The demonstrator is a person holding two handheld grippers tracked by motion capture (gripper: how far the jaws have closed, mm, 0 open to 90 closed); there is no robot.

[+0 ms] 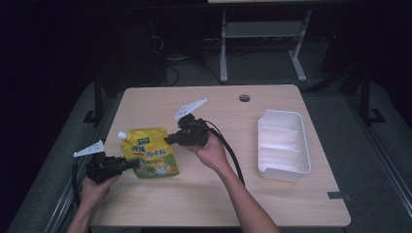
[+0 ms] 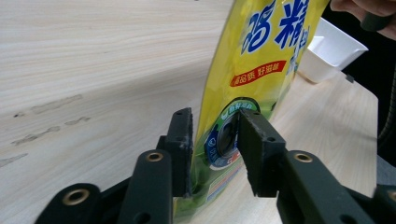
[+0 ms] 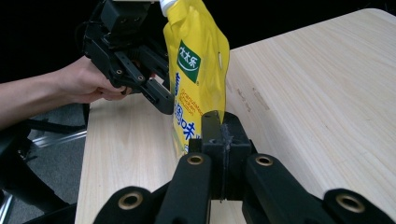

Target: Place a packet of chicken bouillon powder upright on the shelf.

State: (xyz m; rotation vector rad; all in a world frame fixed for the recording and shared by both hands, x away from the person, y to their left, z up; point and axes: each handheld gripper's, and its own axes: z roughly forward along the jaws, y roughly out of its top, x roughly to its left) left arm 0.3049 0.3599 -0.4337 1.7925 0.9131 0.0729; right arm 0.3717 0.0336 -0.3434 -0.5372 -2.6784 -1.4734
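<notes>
A yellow pouch (image 1: 150, 153) with a white cap (image 1: 121, 135) is at the left middle of the wooden table (image 1: 218, 194). My left gripper (image 1: 132, 164) comes in from the left at the pouch's lower corner. In the left gripper view its jaws (image 2: 215, 114) stand on either side of the pouch (image 2: 261, 51), pads against its printed face and its back. My right gripper (image 1: 170, 140) holds the pouch's right edge. In the right gripper view its jaws (image 3: 219, 116) are shut tight on the thin edge of the pouch (image 3: 196, 60), with the left gripper (image 3: 161, 100) beyond.
A white ribbed tray (image 1: 265, 167) stands empty at the right of the table, and it is also in the left gripper view (image 2: 334, 46). A round cable hole (image 1: 244, 98) is near the far edge. Dark floor and a desk frame lie beyond.
</notes>
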